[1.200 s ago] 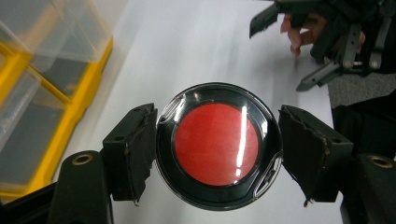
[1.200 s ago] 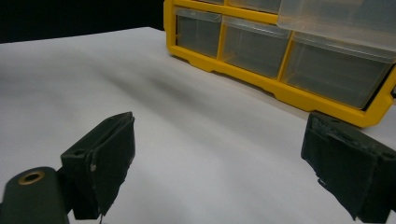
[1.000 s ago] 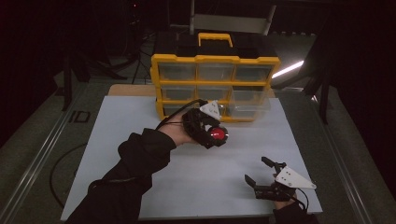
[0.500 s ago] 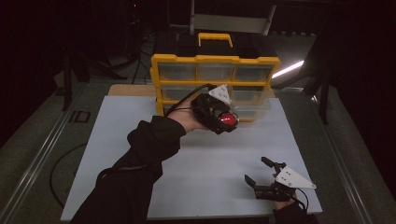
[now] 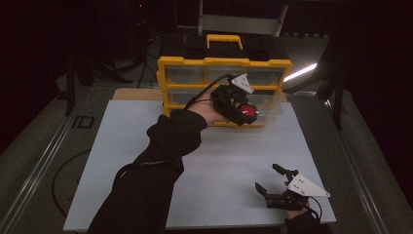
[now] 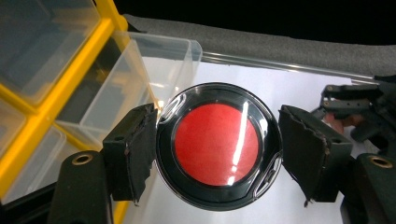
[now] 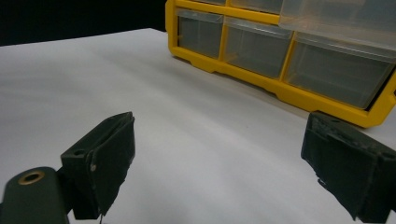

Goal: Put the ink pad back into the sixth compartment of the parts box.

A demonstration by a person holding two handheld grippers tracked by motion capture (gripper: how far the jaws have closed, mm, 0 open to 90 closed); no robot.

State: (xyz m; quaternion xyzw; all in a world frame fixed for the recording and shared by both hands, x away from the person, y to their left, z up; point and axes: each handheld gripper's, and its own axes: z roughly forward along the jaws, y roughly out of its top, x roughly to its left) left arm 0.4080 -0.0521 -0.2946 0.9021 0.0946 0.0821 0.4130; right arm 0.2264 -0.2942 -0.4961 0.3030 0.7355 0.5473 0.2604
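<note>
- The left claw [image 5: 242, 108] is carrying a round black-rimmed case with a red centre [image 6: 218, 145] toward the yellow drawer organiser [image 5: 224, 63] – the delivery step, as I judge it.
- Its pads are clamping the case at both sides, holding it in the air just before the pulled-out clear drawer [image 6: 140, 74].
- The next move is calling for lining the case up over that open drawer, then parting the pads so it drops inside – not on the rim.
- The right claw [image 5: 271, 181] is resting on the white worktop [image 5: 122, 161], jaws wide apart, holding nothing.
</note>
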